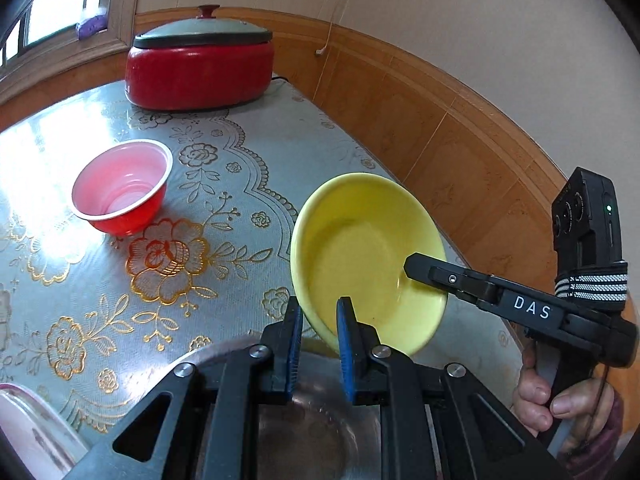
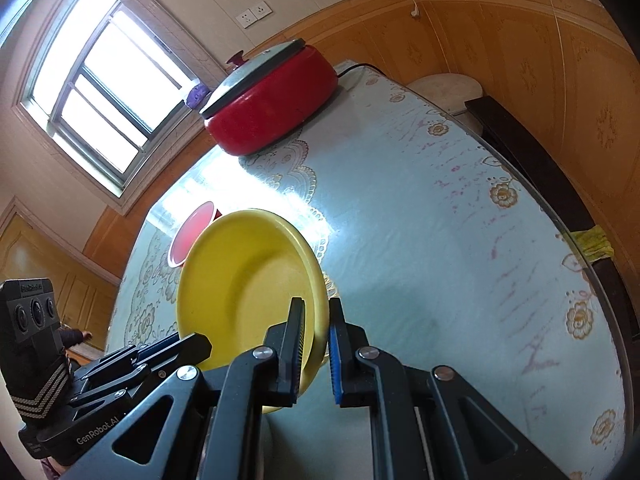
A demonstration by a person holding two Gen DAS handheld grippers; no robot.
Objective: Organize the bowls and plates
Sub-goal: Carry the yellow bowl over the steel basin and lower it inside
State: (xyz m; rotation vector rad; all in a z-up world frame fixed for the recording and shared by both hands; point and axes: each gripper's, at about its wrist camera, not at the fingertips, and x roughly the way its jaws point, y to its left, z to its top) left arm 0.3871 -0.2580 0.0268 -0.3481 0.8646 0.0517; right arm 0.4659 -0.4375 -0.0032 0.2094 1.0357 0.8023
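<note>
A shallow yellow plate (image 1: 360, 248) with a broad raised rim hangs tilted steeply on edge above a flower-patterned table, its glossy hollow face turned toward the left wrist camera; from the right wrist camera the same plate (image 2: 244, 284) shows its clean, unmarked inside. Beyond it, well apart, a small red bowl (image 1: 122, 188) with a white rim and pale pink inside stands upright and empty on the table, partly hidden behind the plate's upper edge in the right wrist view (image 2: 192, 232). Beneath the plate lies a steel basin (image 1: 316, 420), mostly hidden.
</note>
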